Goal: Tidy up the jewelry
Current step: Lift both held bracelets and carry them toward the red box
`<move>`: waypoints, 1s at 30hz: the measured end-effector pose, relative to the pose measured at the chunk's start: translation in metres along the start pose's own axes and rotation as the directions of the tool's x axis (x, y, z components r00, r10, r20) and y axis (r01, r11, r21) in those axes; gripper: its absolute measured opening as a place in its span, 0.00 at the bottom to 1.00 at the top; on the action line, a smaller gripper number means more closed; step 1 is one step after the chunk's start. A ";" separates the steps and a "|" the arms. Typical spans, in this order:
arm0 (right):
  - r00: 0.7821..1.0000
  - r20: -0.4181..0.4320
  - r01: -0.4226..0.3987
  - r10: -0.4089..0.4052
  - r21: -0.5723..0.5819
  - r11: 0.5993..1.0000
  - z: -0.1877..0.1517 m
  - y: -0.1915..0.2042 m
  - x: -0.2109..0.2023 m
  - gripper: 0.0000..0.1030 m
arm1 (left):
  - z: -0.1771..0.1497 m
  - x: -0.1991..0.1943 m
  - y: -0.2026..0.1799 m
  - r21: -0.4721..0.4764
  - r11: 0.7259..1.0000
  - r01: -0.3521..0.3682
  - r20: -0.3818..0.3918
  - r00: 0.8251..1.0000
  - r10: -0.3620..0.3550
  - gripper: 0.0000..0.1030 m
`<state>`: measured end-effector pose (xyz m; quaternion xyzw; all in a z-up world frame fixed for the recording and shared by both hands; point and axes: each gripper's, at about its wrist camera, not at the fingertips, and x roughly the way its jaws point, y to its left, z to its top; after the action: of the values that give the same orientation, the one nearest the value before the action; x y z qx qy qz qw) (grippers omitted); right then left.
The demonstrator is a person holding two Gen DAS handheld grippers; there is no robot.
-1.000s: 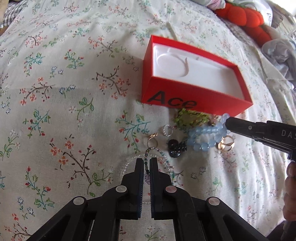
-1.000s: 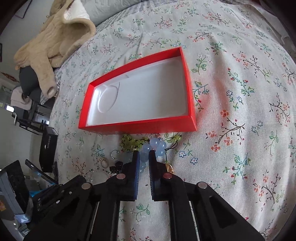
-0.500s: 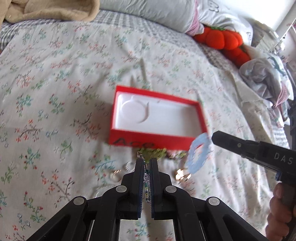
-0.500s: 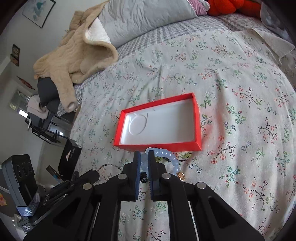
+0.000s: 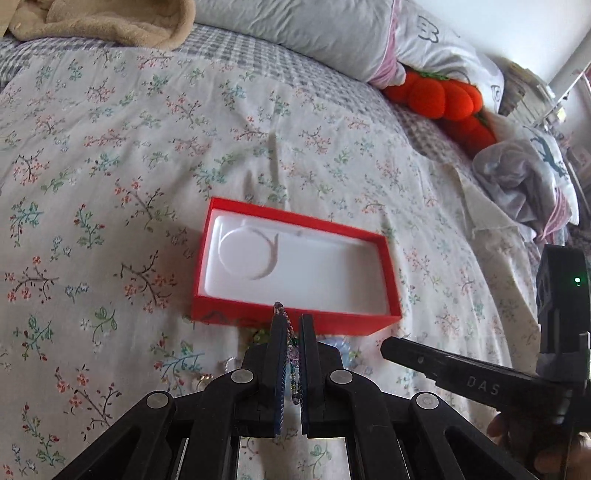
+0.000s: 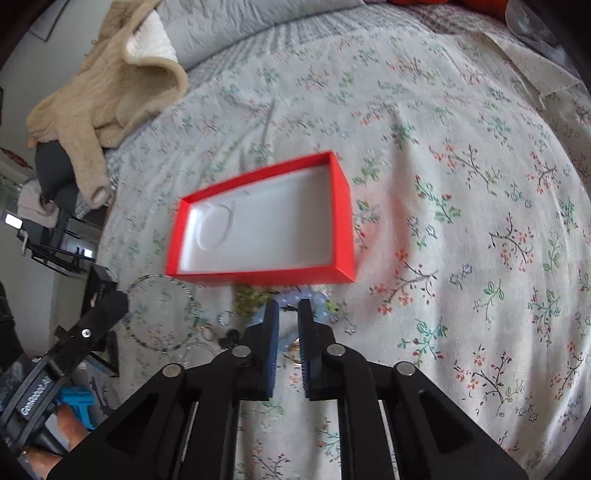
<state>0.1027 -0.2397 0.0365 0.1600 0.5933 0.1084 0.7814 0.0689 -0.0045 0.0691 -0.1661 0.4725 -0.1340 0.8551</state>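
1. While the red box [image 5: 295, 314] is lying open on the flowered bedspread [image 5: 110, 184], its white tray is sitting bare, with only a round moulded recess showing at one end.
2. The left gripper [image 5: 291, 325] is holding a thin beaded necklace [image 5: 290, 332] pinched between its closed fingers, and the strand is hanging just in front of the box's near wall.
3. In the right wrist view the same necklace is swinging out as a loop [image 6: 160, 314] beside the box's near left corner.
4. The right gripper [image 6: 288, 314] is hovering over a pale blue bead bracelet [image 6: 317, 299] lying on the bedspread just before the box; its fingers have just been opening and are standing narrowly apart, gripping nothing.
5. A green bead bracelet [image 6: 249, 297], small rings [image 6: 223, 317] and a dark piece [image 6: 231, 334] are lying clustered next to the blue bracelet.
6. Farther off, a beige fleece garment [image 6: 110, 92], a grey pillow [image 5: 314, 33] and an orange plush toy [image 5: 439, 96] are resting near the head of the bed.
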 end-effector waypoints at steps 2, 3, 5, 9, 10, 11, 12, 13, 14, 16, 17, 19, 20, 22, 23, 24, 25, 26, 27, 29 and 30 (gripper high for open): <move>0.999 -0.034 0.019 -0.019 0.012 1.000 0.000 -0.006 0.013 0.19 | -0.008 0.004 0.009 -0.013 1.000 -0.017 -0.022 1.000 0.016 0.00; 0.999 -0.047 0.022 -0.021 0.016 1.000 0.000 -0.007 0.018 0.19 | -0.011 0.005 0.013 -0.019 1.000 -0.020 -0.032 0.999 0.019 0.00; 0.997 -0.071 0.023 -0.021 0.031 0.999 -0.001 -0.008 0.027 0.19 | -0.015 0.004 0.017 -0.032 0.999 -0.019 -0.040 0.999 0.018 0.00; 0.995 -0.093 0.034 -0.029 0.052 0.998 -0.003 -0.005 0.041 0.19 | -0.020 0.003 0.017 -0.021 0.999 -0.025 -0.049 0.999 0.024 0.00; 0.995 -0.100 0.030 -0.024 0.062 0.998 -0.002 -0.005 0.044 0.19 | -0.021 0.003 0.017 -0.018 0.999 -0.026 -0.052 0.998 0.025 0.00; 0.994 -0.106 0.029 -0.021 0.074 0.997 -0.002 -0.005 0.048 0.19 | -0.022 0.003 0.017 -0.016 0.999 -0.028 -0.053 0.998 0.027 0.00; 0.994 -0.111 0.029 -0.020 0.085 0.996 -0.002 -0.005 0.051 0.19 | -0.022 0.004 0.016 -0.015 0.999 -0.029 -0.056 0.998 0.028 0.00; 0.993 -0.115 0.033 -0.022 0.095 0.995 -0.002 -0.005 0.054 0.19 | -0.023 0.005 0.016 -0.015 0.999 -0.029 -0.059 0.998 0.029 0.00; 0.993 -0.117 0.037 -0.024 0.106 0.994 -0.002 -0.006 0.057 0.19 | -0.023 0.005 0.016 -0.015 0.999 -0.030 -0.062 0.998 0.029 0.00; 0.993 -0.114 0.043 -0.029 0.123 0.991 -0.003 -0.007 0.062 0.19 | -0.024 0.007 0.015 -0.012 0.999 -0.031 -0.067 0.997 0.031 0.00; 0.994 -0.108 0.046 -0.032 0.125 0.991 -0.003 -0.006 0.063 0.19 | -0.025 0.008 0.015 -0.009 0.999 -0.032 -0.070 0.997 0.031 0.00; 0.995 -0.096 0.051 -0.040 0.116 0.992 -0.003 -0.005 0.062 0.19 | -0.026 0.010 0.014 -0.006 0.999 -0.033 -0.074 0.997 0.033 0.00; 0.995 -0.089 0.051 -0.041 0.113 0.992 -0.003 -0.004 0.062 0.18 | -0.026 0.010 0.013 -0.003 0.999 -0.034 -0.076 0.997 0.034 0.00; 0.996 -0.079 0.043 -0.034 0.113 0.993 -0.004 -0.005 0.061 0.17 | -0.027 0.011 0.013 0.000 0.999 -0.036 -0.080 0.996 0.036 0.00; 0.997 -0.076 0.039 -0.031 0.111 0.993 -0.004 -0.006 0.059 0.16 | -0.027 0.011 0.012 0.002 0.999 -0.036 -0.081 0.996 0.036 0.00; 0.997 -0.072 0.034 -0.027 0.106 0.994 -0.005 -0.006 0.057 0.13 | -0.027 0.011 0.012 0.003 0.999 -0.037 -0.081 0.996 0.037 0.00; 0.998 -0.068 0.024 -0.017 0.104 0.994 -0.005 -0.006 0.054 0.12 | -0.027 0.011 0.012 0.004 0.999 -0.037 -0.080 0.996 0.037 0.00; 0.998 -0.062 0.016 -0.009 0.104 0.994 -0.006 -0.007 0.050 0.12 | -0.027 0.011 0.012 0.004 0.999 -0.036 -0.079 0.996 0.037 0.00; 0.999 -0.051 0.006 -0.001 0.101 0.995 -0.005 -0.007 0.046 0.12 | -0.027 0.010 0.012 0.004 0.999 -0.037 -0.078 0.996 0.037 0.00; 0.999 -0.030 -0.013 0.016 0.091 0.996 -0.004 -0.006 0.039 0.12 | -0.026 0.010 0.012 0.002 0.999 -0.036 -0.076 0.996 0.036 0.00; 0.999 -0.020 -0.023 0.025 0.087 0.996 -0.004 -0.006 0.035 0.12 | -0.026 0.010 0.012 0.002 0.999 -0.036 -0.076 0.996 0.036 0.00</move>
<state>0.1085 -0.2322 0.0021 0.1997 0.6039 0.0934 0.7660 0.0525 -0.0019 0.0436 -0.1522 0.5076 -0.1250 0.8388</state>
